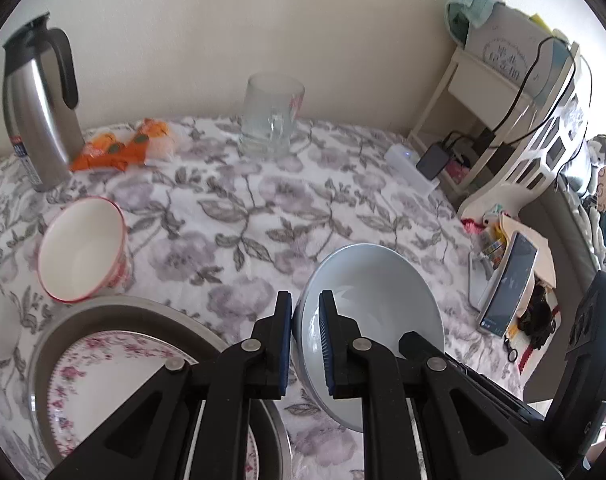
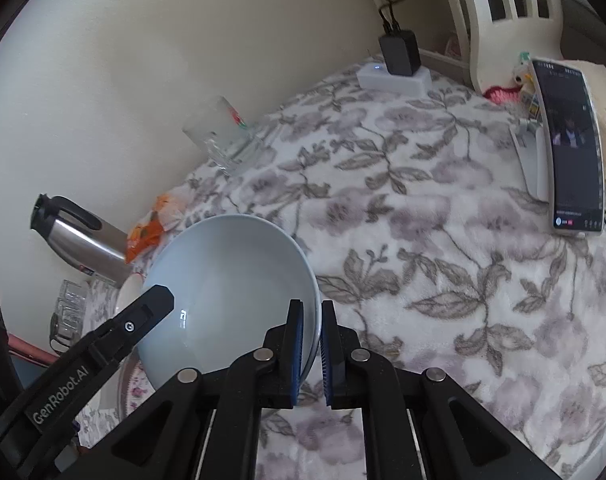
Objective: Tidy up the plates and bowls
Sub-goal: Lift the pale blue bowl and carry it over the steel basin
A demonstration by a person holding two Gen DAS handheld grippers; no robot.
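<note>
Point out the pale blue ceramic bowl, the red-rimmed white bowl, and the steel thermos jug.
pale blue ceramic bowl (image 1: pixel 379 288), left wrist view, inner wall.
red-rimmed white bowl (image 1: pixel 83 252), left wrist view, inside surface.
steel thermos jug (image 1: pixel 35 120), left wrist view, metal body.

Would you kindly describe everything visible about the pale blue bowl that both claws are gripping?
The pale blue bowl is round, deep and glossy, apparently glazed ceramic, and empty, with small highlights on its inner wall. It is tilted and looks lifted over the floral tablecloth, right of the flowered plate. The left claw pinches its rim, one blue-padded finger inside and one outside; the right claw grips the rim on the other side in the same way. Nothing else visibly touches it.
</note>
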